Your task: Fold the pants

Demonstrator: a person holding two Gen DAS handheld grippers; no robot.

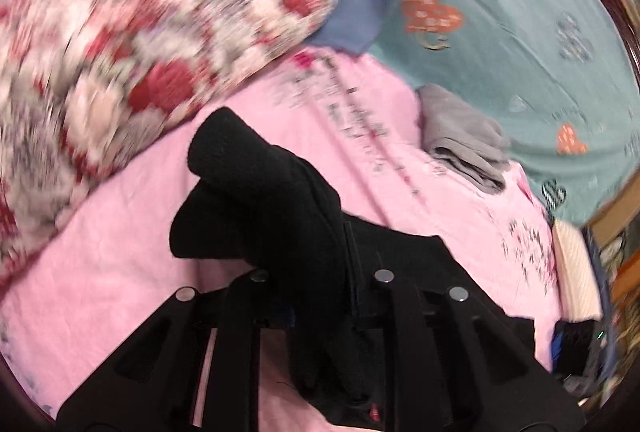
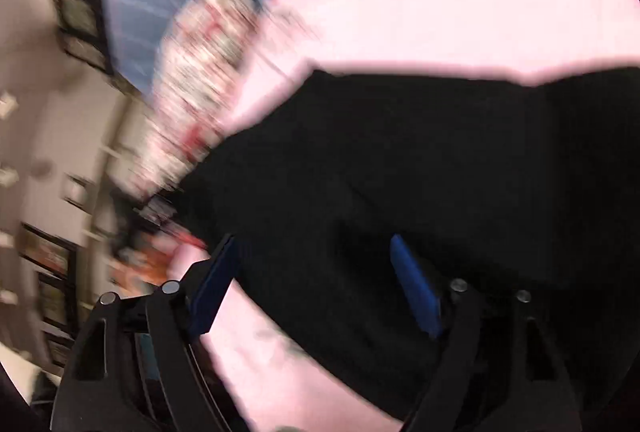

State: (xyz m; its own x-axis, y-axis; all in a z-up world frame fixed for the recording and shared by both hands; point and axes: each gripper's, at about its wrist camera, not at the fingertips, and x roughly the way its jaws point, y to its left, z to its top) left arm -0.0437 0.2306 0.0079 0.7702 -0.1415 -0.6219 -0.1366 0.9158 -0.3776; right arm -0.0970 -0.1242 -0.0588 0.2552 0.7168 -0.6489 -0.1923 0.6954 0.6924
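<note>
Black pants (image 1: 248, 192) lie on the pink sheet (image 1: 120, 252). In the left wrist view a bunched, rolled end of them rises off the sheet, and my left gripper (image 1: 308, 268) is shut on that fabric, which hides the fingertips. In the right wrist view the pants (image 2: 420, 152) spread as a broad black sheet across the middle and right. My right gripper (image 2: 316, 272) stands open above their near edge. Its blue pads (image 2: 416, 288) are wide apart; the fabric lies between them, not pinched. The picture is blurred.
A red-and-white floral quilt (image 1: 140, 44) is heaped at the left of the bed. A folded grey garment (image 1: 460, 136) lies at the pink sheet's far edge, beside a teal sheet with orange hearts (image 1: 500, 12). Blue cloth (image 1: 360, 12) lies behind. Room clutter (image 1: 600, 312) borders the bed's right edge.
</note>
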